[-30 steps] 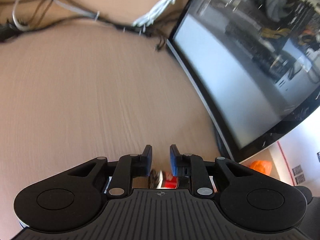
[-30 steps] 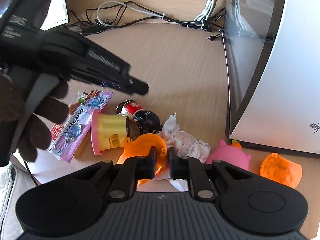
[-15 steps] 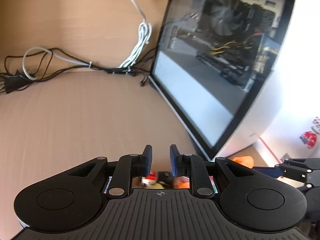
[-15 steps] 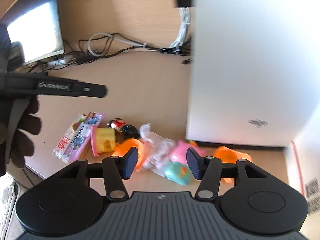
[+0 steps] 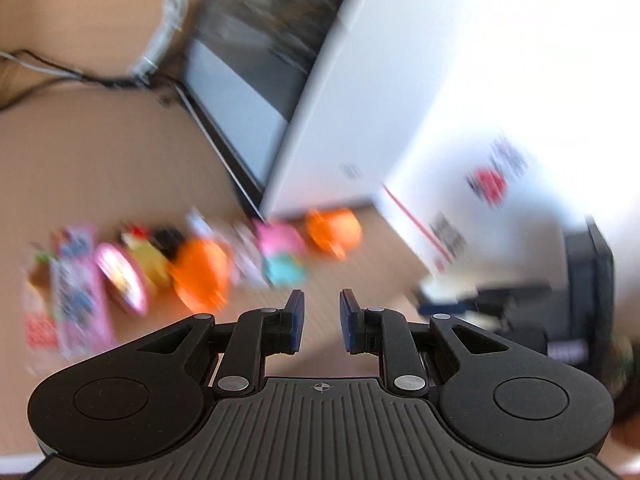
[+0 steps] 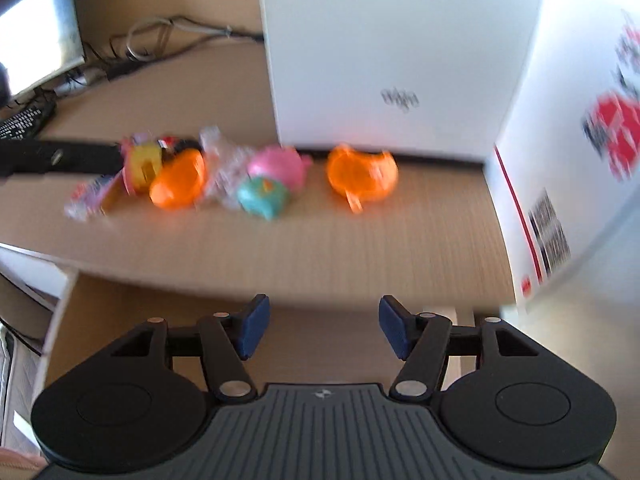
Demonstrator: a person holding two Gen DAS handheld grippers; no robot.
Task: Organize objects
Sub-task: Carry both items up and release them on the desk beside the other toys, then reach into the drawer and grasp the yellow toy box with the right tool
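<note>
A row of small toys lies on the wooden desk: a pink toy (image 6: 280,166), a teal toy (image 6: 262,198), an orange shell half (image 6: 178,184), a second orange piece (image 6: 362,176), a yellow and pink toy (image 6: 142,164) and flat snack packets (image 6: 90,196). They also show blurred in the left wrist view, with the orange shell (image 5: 202,272) and the packets (image 5: 78,280) at the left. My left gripper (image 5: 320,316) is empty, its jaws a small gap apart, pulled back from the toys. My right gripper (image 6: 322,330) is wide open and empty, off the desk's front edge.
A white computer case (image 6: 380,52) stands behind the toys. A white box with red print (image 6: 580,140) stands at the right. Cables (image 6: 180,36), a monitor (image 6: 36,52) and a keyboard (image 6: 22,126) are at the back left. The desk's front edge (image 6: 200,276) is near.
Both grippers have drawn back and up from the toys. The right gripper has gone from shut to wide open. The left view swung right and now shows the toy row.
</note>
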